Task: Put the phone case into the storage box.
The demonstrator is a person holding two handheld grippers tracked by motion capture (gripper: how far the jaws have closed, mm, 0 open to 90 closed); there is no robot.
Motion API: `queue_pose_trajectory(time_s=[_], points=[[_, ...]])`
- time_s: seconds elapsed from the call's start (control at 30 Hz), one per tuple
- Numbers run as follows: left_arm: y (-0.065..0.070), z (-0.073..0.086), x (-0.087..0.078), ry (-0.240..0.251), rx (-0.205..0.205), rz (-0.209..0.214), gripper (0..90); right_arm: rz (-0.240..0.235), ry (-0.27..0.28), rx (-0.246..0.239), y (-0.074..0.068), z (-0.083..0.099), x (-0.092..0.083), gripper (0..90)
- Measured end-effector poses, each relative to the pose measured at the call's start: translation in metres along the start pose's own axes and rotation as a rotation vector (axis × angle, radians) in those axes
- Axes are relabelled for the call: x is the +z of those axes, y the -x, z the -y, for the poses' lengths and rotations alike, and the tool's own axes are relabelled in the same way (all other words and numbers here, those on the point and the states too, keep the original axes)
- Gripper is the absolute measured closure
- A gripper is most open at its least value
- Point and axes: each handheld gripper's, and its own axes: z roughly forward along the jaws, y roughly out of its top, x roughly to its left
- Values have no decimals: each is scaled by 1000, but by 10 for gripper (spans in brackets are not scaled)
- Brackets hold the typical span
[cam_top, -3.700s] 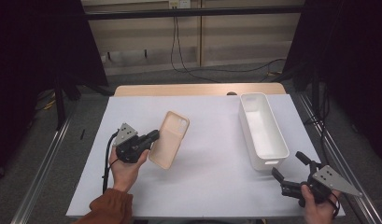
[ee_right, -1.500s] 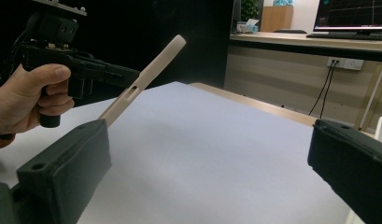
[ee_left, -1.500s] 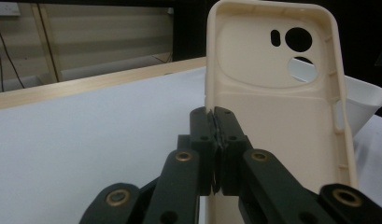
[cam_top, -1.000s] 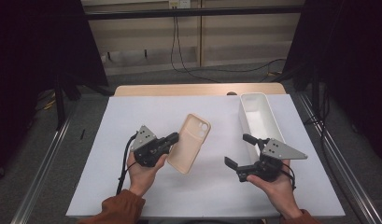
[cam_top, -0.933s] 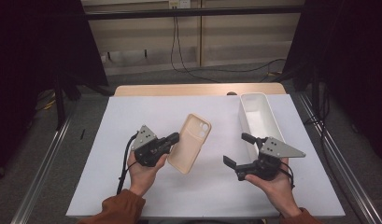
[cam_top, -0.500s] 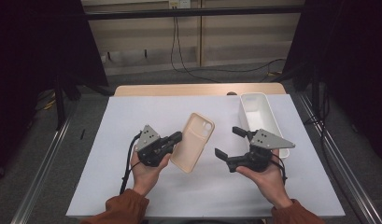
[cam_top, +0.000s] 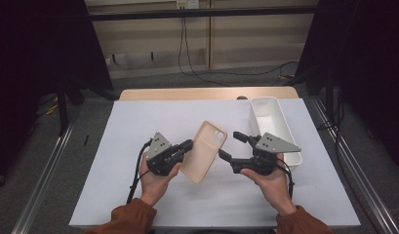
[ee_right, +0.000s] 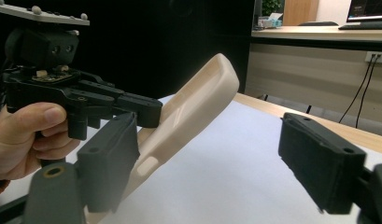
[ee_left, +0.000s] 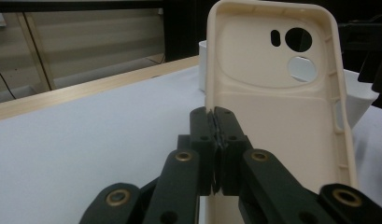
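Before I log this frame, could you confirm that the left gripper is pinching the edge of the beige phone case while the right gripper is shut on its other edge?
Not quite: the right gripper is open, its jaws apart beside the phone case and not touching it, as the high view shows. The left gripper does pinch the case's edge.

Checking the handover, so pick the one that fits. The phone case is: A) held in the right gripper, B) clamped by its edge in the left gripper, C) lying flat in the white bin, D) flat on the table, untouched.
B: the left gripper is shut on the edge of the case, which stands off the table, while the right gripper is open beside it, not touching.
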Motion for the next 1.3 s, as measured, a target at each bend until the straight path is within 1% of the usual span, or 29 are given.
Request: queue_pose_trajectory(time_s=[0.07, 0.1, 0.27, 0.37, 0.4, 0.5, 0.6, 0.67, 0.7, 0.83, 1.0, 1.07, 1.3], points=[[1, 0, 1, -2, 3, -1, 877, -4, -11, -1, 0, 1, 3, 267], [1, 0, 1, -2, 3, -1, 878, -4, -11, -1, 0, 1, 3, 267], [2, 0, 1, 0, 8, -1, 877, -5, -18, 9, -1, 1, 7, 337], [2, 1, 1, 2, 10, -1, 877, -11, -23, 8, -1, 2, 9, 401], [2, 0, 1, 0, 7, 1, 877, -10, -25, 9, -1, 2, 10, 438], [2, 1, 2, 0, 6, 1, 878, -11, -26, 14, 0, 3, 10, 445], [3, 1, 2, 0, 7, 2, 877, -10, -33, 15, 0, 4, 11, 479], [3, 1, 2, -1, 15, 5, 877, -14, -36, 15, 1, 5, 12, 542], [3, 1, 2, -1, 15, 5, 877, -14, -36, 15, 1, 5, 12, 542], [4, 1, 1, 0, 17, 2, 877, -11, -40, 24, 2, 6, 13, 594], [5, 1, 2, -1, 13, 2, 876, -5, -43, 23, 3, 7, 12, 617], [5, 2, 2, -8, 23, 3, 876, 3, -48, 20, 3, 8, 12, 631], [6, 2, 2, -5, 20, 5, 875, 3, -46, 26, 4, 7, 10, 667]])
